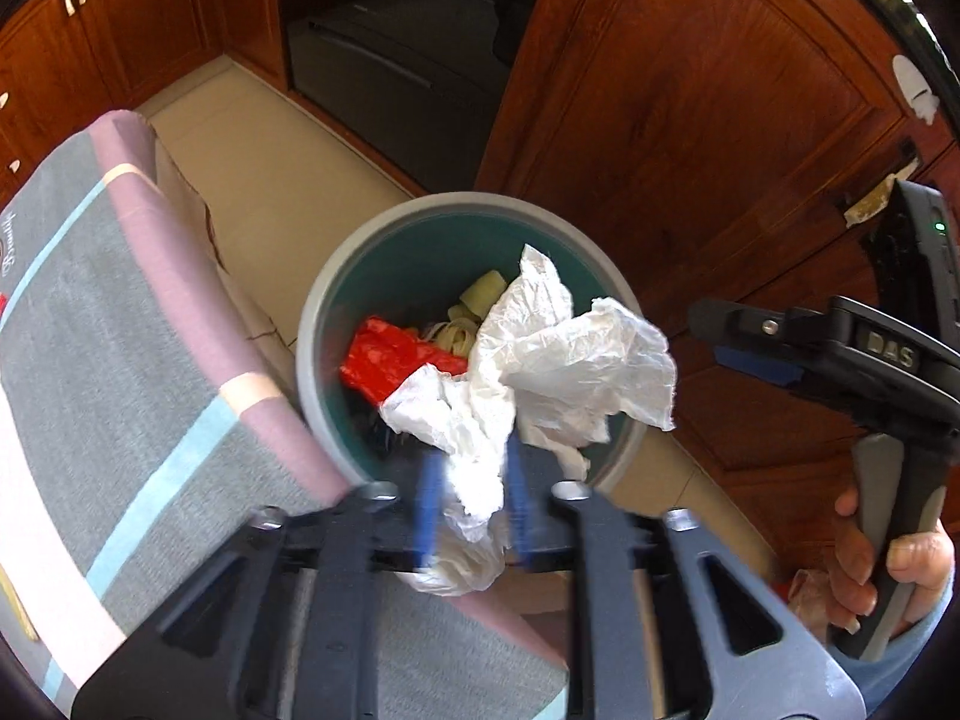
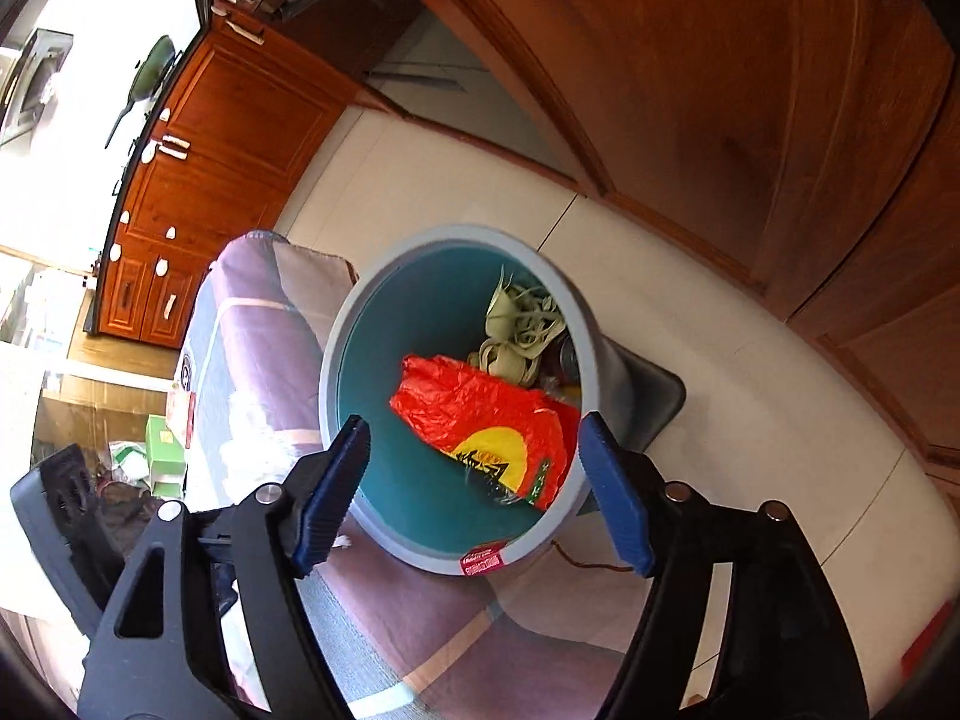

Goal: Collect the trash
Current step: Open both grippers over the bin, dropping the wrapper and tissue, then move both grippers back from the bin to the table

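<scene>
Crumpled white plastic wrap sits pinched between the blue pads of my left gripper, fingers closed on its lower tail so the loose bulk billows out above them. I hold it directly over the mouth of the trash bin, because letting go from here should drop it straight inside rather than onto the floor tiles.

My right gripper carries nothing; its fingers stand wide apart, framing the bin's near rim. The bin already holds a red plastic bag with a yellow half-disc and dark printing I cannot read, plus a tangle of pale green strips (peelings or leaf scraps, by the look of them). The bin stands on the floor just beside a surface draped in a striped grey-and-mauve cloth.

Readable writing is scarce: raised letters "DAS" on the right gripper's black body as the left wrist view shows it, a small red sticker on the bin's outer rim with print too fine to read, and a cursive mark at the cloth's edge, also illegible.
</scene>
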{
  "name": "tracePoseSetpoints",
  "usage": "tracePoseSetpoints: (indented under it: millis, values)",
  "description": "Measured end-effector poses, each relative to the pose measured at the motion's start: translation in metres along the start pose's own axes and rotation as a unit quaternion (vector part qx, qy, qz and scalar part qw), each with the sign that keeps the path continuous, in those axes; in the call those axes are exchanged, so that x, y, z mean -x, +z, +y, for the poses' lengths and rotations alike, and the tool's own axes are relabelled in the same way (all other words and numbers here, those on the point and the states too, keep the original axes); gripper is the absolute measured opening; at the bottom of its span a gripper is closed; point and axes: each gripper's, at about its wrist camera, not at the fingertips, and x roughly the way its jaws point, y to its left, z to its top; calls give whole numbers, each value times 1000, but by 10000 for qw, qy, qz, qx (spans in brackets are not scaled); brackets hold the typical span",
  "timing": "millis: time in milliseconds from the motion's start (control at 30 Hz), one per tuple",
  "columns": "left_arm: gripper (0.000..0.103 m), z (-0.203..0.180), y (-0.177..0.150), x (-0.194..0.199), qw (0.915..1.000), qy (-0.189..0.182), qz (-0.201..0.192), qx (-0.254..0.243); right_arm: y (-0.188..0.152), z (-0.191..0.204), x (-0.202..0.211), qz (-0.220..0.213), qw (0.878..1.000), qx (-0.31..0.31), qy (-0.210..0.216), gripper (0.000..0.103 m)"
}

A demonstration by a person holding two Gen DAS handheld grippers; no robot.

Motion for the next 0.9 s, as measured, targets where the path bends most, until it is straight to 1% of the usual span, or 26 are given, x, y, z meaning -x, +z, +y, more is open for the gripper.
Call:
tracePoseSetpoints:
  millis: [67, 133, 200, 267, 367, 400, 600, 767, 900]
  values:
    - [71, 2, 5, -1, 9999, 63, -123, 12, 2, 1, 3, -32, 10000, 1, -26, 71]
    - [78, 4, 8, 1, 9997, 97, -221, 8, 3, 2, 4, -62, 10000, 2, -49, 72]
    - [88, 10, 10, 0, 9997, 93, -221, 58, 4, 3, 4, -80, 9999, -21, -61, 74]
    - [93, 15, 9, 0, 9996, 131, -220, 131, 5, 4, 1, -61, 9999, -40, -72, 74]
    - [95, 20, 8, 1, 9995, 44, -136, 269, 4, 6, -3, 25, 9999, -75, -85, 76]
    - [96, 17, 7, 5, 9995, 49, -116, 297, 4, 6, -5, 58, 9999, -97, -85, 78]
    - [97, 18, -10, 13, 9993, 54, -47, 373, 1, 10, -13, 203, 9995, -192, -151, 83]
    - [98, 27, -20, 25, 9986, 88, -85, 507, -5, 22, -12, 244, 9994, -84, -211, 83]
    - [98, 42, -32, 39, 9973, 120, -139, 709, -11, 34, -11, 278, 9994, 24, -223, 83]
